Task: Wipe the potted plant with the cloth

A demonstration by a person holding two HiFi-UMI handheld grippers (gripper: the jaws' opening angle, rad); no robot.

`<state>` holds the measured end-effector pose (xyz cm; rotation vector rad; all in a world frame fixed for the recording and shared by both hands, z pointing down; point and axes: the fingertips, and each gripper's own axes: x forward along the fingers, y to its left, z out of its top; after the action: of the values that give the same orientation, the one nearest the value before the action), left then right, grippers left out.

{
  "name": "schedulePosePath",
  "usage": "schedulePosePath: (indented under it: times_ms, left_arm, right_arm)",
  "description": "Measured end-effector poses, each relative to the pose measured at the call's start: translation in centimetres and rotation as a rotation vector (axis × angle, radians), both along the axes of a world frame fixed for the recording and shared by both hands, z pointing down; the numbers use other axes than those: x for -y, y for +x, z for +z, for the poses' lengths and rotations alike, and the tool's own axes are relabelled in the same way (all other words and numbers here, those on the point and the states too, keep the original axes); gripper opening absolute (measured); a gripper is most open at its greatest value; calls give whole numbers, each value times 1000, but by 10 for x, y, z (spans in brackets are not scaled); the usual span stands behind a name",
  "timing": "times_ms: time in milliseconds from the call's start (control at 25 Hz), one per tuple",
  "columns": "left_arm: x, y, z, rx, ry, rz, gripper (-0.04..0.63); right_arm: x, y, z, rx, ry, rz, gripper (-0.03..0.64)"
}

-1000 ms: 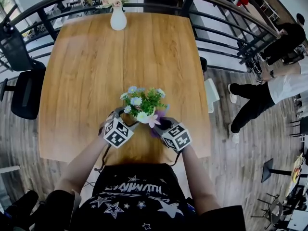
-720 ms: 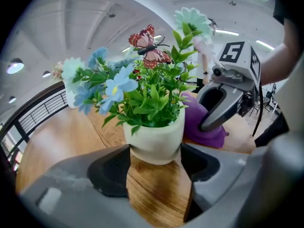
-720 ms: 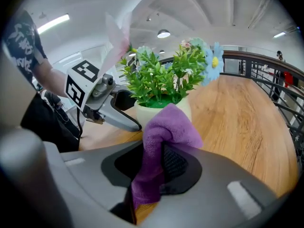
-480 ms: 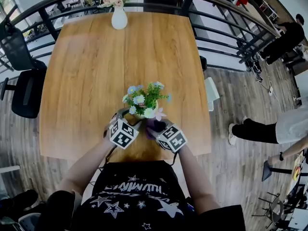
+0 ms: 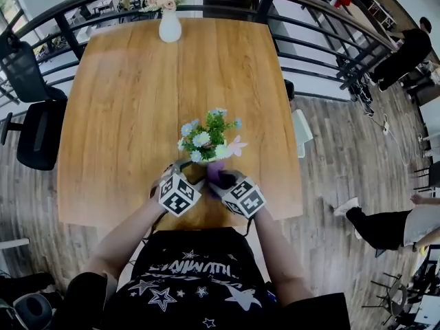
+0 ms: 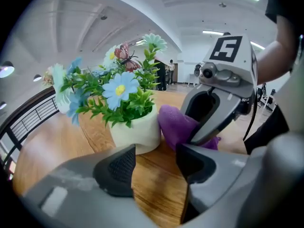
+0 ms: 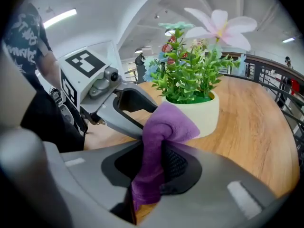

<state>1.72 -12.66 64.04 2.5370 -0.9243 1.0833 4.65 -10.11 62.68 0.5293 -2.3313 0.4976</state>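
The potted plant (image 5: 206, 137), green leaves with pale blue, white and pink flowers in a cream pot (image 6: 136, 129), stands on the wooden table (image 5: 137, 95) near its front edge. My left gripper (image 6: 153, 167) sits just short of the pot. Its jaws have just been closing and stand open, with only bare table between them. My right gripper (image 7: 153, 167) is shut on a purple cloth (image 7: 164, 127). The bunched cloth end (image 6: 176, 123) lies beside the pot's right side (image 7: 205, 114), close to it; touch cannot be told. In the head view both grippers (image 5: 183, 169) (image 5: 218, 177) flank the pot's near side.
A white vase of flowers (image 5: 170, 26) stands at the table's far edge. A black railing (image 5: 323, 43) curves behind and to the right. A black chair (image 5: 40, 133) stands at the left. A person's leg (image 5: 385, 225) shows on the floor at the right.
The plant has shifted a little up the table, away from me, and both grippers have followed it. The people at the right have walked on.
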Motion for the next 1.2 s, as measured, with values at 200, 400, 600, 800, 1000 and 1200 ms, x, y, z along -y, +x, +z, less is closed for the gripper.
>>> schedulePosePath:
  times_ms: [200, 400, 600, 800, 1000, 1200]
  left_arm:
    - [4, -15, -5, -11, 19, 31, 276]
    - [12, -25, -17, -26, 66, 221, 375]
    - [31, -37, -28, 50, 130, 459, 457]
    - [64, -51, -15, 204, 153, 595, 458]
    - [84, -35, -16, 214, 238, 796, 459]
    - [88, -17, -18, 196, 277, 971, 483]
  right_arm:
    - [2, 11, -1, 4, -1, 24, 101]
    - [4, 21, 1, 5, -20, 43, 101]
    - [13, 25, 1, 1, -35, 40, 103]
    - [12, 33, 2, 22, -60, 83, 102]
    - [13, 38, 1, 42, -81, 116, 102]
    - [13, 35, 5, 25, -78, 96, 103]
